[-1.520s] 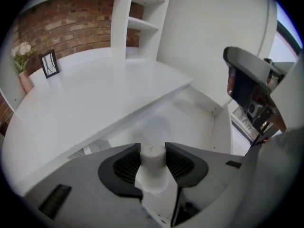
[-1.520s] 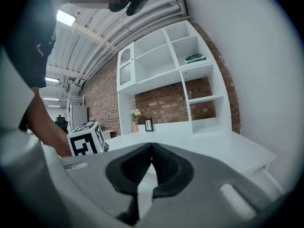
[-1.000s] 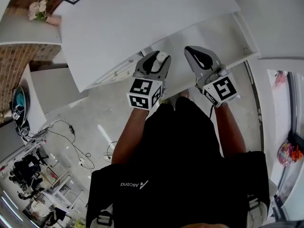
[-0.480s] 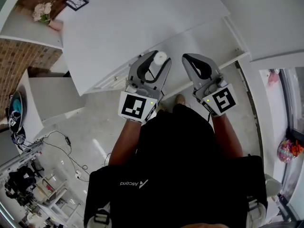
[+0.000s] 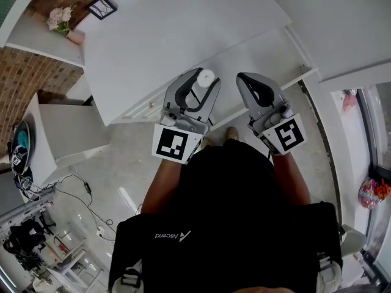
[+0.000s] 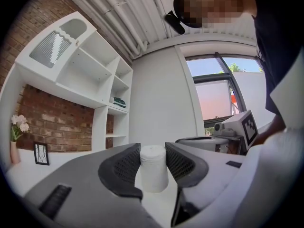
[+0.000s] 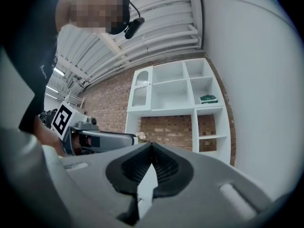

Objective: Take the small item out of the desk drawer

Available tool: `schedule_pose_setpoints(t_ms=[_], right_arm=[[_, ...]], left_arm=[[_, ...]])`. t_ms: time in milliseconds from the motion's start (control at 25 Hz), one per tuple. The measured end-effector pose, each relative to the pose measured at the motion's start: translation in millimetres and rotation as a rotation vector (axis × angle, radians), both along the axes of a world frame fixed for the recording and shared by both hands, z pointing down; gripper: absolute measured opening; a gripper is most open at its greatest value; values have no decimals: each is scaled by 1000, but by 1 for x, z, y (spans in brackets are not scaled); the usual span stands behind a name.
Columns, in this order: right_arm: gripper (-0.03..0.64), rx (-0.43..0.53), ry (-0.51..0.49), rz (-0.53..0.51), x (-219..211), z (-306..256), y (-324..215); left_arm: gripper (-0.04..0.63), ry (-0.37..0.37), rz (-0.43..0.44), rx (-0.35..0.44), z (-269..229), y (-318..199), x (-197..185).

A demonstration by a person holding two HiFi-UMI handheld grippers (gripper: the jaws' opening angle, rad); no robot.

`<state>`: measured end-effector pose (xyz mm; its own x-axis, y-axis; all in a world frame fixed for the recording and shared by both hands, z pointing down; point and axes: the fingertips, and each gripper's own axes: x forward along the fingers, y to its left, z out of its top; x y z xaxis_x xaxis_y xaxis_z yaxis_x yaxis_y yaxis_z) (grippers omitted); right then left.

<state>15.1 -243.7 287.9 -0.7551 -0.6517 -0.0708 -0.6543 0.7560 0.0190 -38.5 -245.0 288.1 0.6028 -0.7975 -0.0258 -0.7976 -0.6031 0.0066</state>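
Clamped in the left tongs (image 6: pixel 153 161): a small white cylinder (image 6: pixel 153 172), upright, pinched on both flanks by the ribbed black pads (image 6: pixel 125 167) (no gap on either side). In the head view, held over the left half of the open drawer (image 5: pixel 278 50), with room and wall showing behind it in the left gripper view rather than drawer floor. Just to the right, also over the drawer: the right tongs (image 5: pixel 242 78), shut on nothing, pads closed into one thin seam in the right gripper view. Near the drawer's front edge, behind both tongs: bare forearms and a black shirt (image 5: pixel 226 224).

Left of the drawer and beyond it: the white surface (image 5: pixel 171 35), with the drawer jutting out from under its near edge. At the surface's far-left corner, well apart from the drawer: pale flowers in a pink vase (image 5: pixel 60 22), and near them a small black picture frame (image 5: pixel 102 7). Past that corner, farther again from the drawer: a red brick wall (image 5: pixel 27 84). Against that wall: a tall white shelf unit (image 6: pixel 102 80), with something dark green (image 6: pixel 118 101) lying on one shelf (too small to name). Down to the drawer's left: a low white cabinet (image 5: pixel 67 127) and pale floor with loose cables (image 5: pixel 79 185).
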Motion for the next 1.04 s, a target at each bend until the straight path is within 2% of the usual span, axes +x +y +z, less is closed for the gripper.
schedule_pose_setpoints(t_ms=[1040], right_arm=[[0,21,5,15,-9,-2,3]], left_arm=[[158,5,2,21,-5,5,-12]])
